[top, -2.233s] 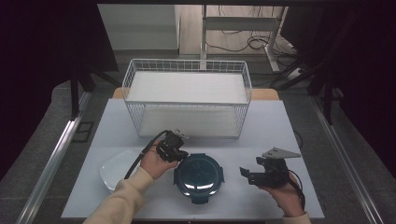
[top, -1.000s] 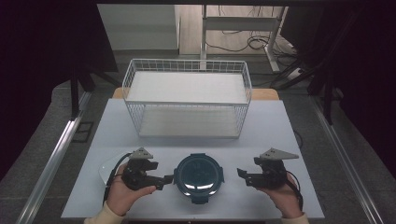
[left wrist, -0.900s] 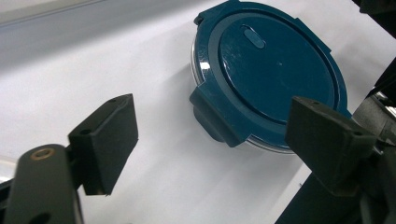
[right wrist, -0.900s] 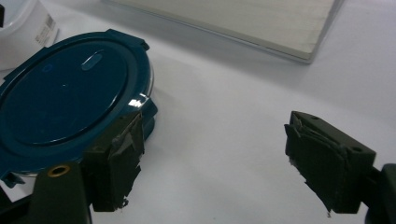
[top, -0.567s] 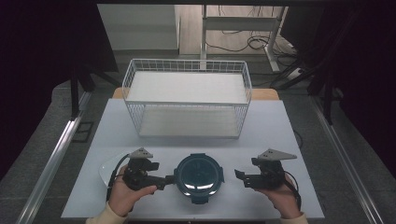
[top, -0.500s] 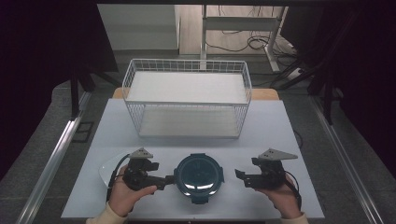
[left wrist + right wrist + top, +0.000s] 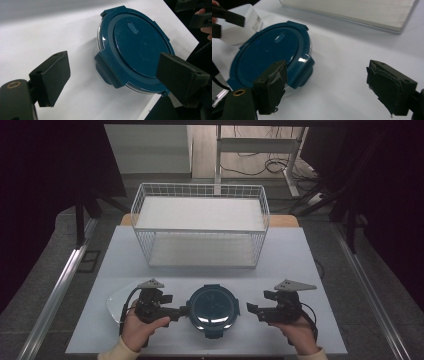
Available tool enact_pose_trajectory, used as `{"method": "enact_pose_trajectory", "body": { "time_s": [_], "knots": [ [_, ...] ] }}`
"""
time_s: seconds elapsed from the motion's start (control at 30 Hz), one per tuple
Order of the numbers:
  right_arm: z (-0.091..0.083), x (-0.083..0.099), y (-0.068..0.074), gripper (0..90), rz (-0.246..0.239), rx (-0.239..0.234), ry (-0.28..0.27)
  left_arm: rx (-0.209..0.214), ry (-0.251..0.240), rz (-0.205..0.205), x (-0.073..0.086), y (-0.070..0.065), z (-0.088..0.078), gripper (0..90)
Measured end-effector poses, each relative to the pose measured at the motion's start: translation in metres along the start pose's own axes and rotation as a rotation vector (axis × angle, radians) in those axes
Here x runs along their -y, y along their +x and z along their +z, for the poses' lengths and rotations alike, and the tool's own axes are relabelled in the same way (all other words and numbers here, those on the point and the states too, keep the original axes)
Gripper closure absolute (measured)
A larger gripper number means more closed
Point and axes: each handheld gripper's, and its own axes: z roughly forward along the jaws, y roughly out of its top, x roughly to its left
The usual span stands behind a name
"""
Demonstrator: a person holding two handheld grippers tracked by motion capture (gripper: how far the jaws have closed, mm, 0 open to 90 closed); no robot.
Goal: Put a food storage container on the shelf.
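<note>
A person is flanking the blue-lidded round container (image 7: 212, 306), sitting on the white tabletop (image 7: 320, 270) in front of the wire basket (image 7: 200, 222), with the left gripper (image 7: 181, 311) and right gripper (image 7: 251, 309), fingers wide, apparently preparing to unclip its latches next.

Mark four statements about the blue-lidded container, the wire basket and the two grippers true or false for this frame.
1. The round container has its blue lid on. True.
2. The container sits inside the wire basket. False: it rests on the table, in front of the basket.
3. The left gripper is shut on the container. False: its jaws are open.
4. The right gripper is open, beside the container. True.
</note>
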Motion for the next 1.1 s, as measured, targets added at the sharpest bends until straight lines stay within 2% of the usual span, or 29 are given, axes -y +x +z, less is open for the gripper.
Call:
{"method": "enact_pose_trajectory", "body": {
  "time_s": [0.17,0.37,0.4,0.7,0.8,1.1],
  "knots": [
    [0.004,0.0,0.002,16.7,0.0,-0.017,0.005,0.012,-0.002,-0.02,0.001,0.003,0.004,13.5],
    [0.009,0.002,0.003,14.3,0.045,-0.049,0.015,0.025,-0.012,-0.042,0.002,0.005,0.009,14.6],
    [0.012,0.002,0.004,13.8,0.065,-0.06,0.017,0.039,-0.008,-0.06,0.002,0.005,0.012,14.3],
    [0.024,0.003,0.011,12.7,0.098,-0.125,0.04,0.082,0.012,-0.104,0.004,0.01,0.025,14.3],
    [0.031,0.003,0.013,10.1,0.146,-0.147,0.052,0.095,0.017,-0.12,0.004,0.011,0.028,14.8],
    [0.049,0.008,0.017,9.3,0.214,-0.193,0.1,0.116,0.062,-0.143,0.005,0.011,0.041,11.6]
  ]
}}
